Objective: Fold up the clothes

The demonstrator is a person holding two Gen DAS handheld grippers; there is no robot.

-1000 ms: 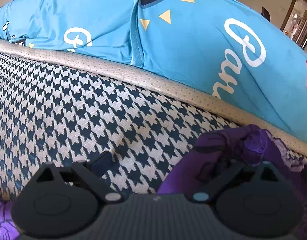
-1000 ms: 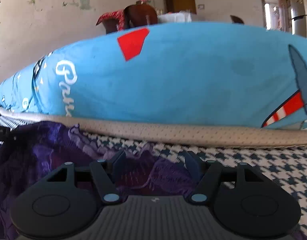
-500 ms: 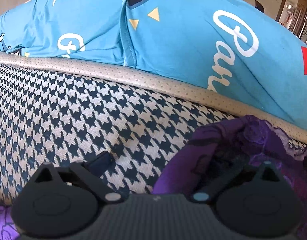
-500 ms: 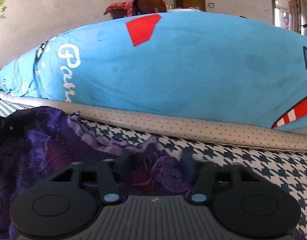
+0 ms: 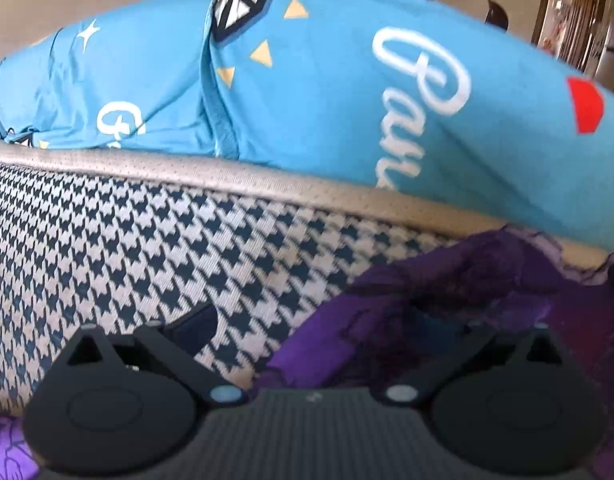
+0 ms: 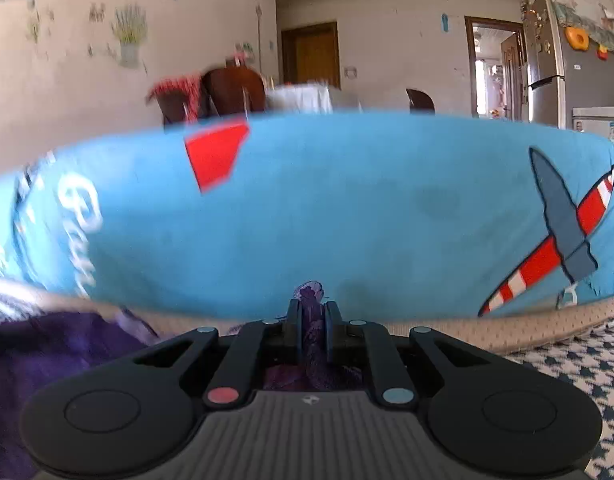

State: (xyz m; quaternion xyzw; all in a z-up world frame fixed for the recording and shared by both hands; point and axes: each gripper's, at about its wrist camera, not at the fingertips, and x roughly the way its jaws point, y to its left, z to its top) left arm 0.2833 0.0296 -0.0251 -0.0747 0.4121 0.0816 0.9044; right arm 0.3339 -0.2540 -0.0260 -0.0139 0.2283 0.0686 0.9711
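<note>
behind everything is a pale wall (image 6: 387, 40) with flower stickers, a brown door (image 6: 311, 56) and a dark chair (image 6: 231, 92). close up is a couch seat (image 5: 147, 248) with a dark blue and white check pattern and a tan edge strip (image 5: 267, 180). a big blue cushion (image 5: 327, 100) lies behind the strip, with white letters, a red shape and a striped plane on it.

the purple cloth (image 5: 447, 312) lies bunched on the check seat, just in front of the tan strip.

the left gripper (image 5: 311, 320) has its fingers spread wide apart. its left finger sits over bare check seat, and its right finger is low in the purple cloth, blurry and hard to see.

the right gripper (image 6: 311, 320) has its two fingers squeezed together on a fold of the purple cloth, and a little tuft pokes up above the tips. more purple cloth lies to its left.
</note>
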